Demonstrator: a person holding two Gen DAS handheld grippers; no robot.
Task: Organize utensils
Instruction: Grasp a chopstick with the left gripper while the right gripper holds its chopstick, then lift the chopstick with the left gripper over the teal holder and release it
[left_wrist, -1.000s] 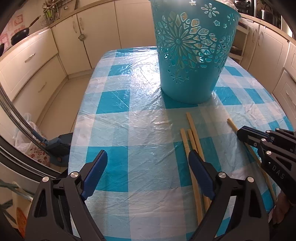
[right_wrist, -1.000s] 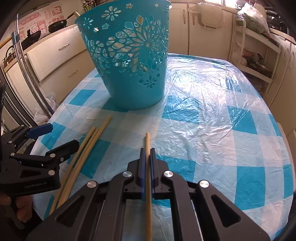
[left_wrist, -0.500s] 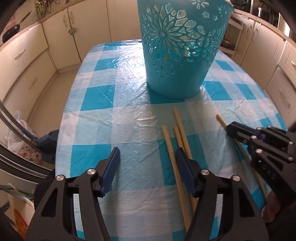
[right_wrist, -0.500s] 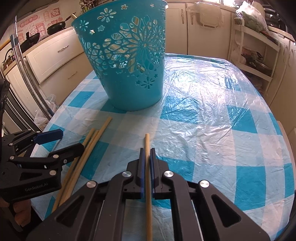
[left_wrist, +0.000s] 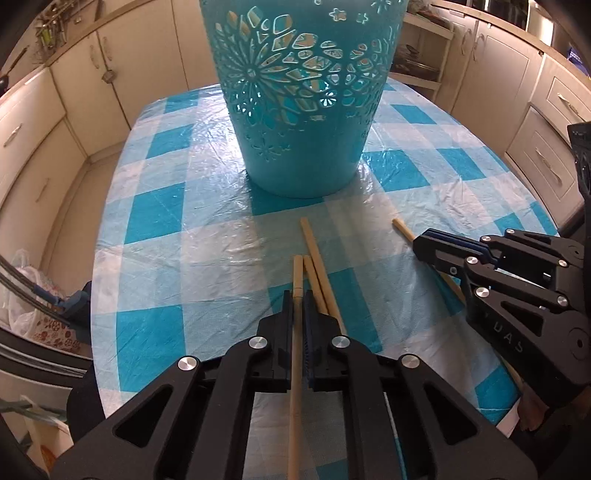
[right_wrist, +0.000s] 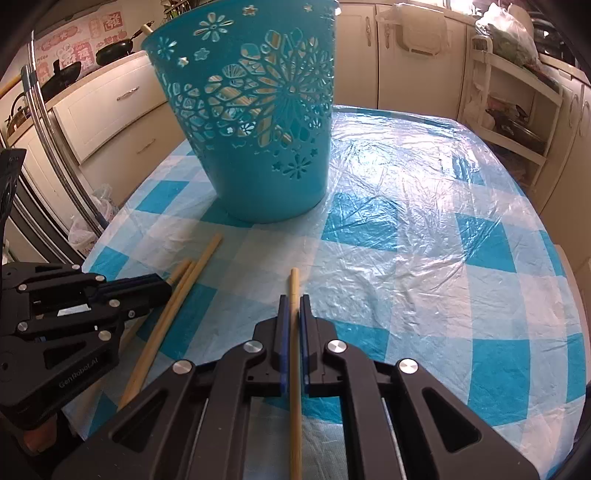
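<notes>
A teal cut-out basket (left_wrist: 301, 103) (right_wrist: 255, 122) stands upright at the far middle of the checked table. In front of it lie wooden chopsticks. My left gripper (left_wrist: 298, 299) is shut on the leftmost chopstick (left_wrist: 296, 273), whose shaft runs back between the pads. Two more chopsticks (left_wrist: 319, 269) (right_wrist: 192, 273) lie just right of it on the cloth. My right gripper (right_wrist: 294, 301) is shut on a separate chopstick (right_wrist: 294, 284), whose tip pokes forward; in the left wrist view that gripper (left_wrist: 424, 242) sits to the right, with the chopstick's tip (left_wrist: 400, 227) showing.
The table wears a blue-and-white checked cloth (right_wrist: 424, 229) under clear plastic. Cream kitchen cabinets (left_wrist: 55, 122) surround it, with an open shelf unit (right_wrist: 517, 110) at the right and pans (right_wrist: 110, 46) on the left counter. A person's fingers (right_wrist: 35, 439) hold the left tool.
My left gripper moved right, toward the chopsticks, and its jaws closed from wide open onto the leftmost one. The right gripper stayed still, holding its chopstick.
</notes>
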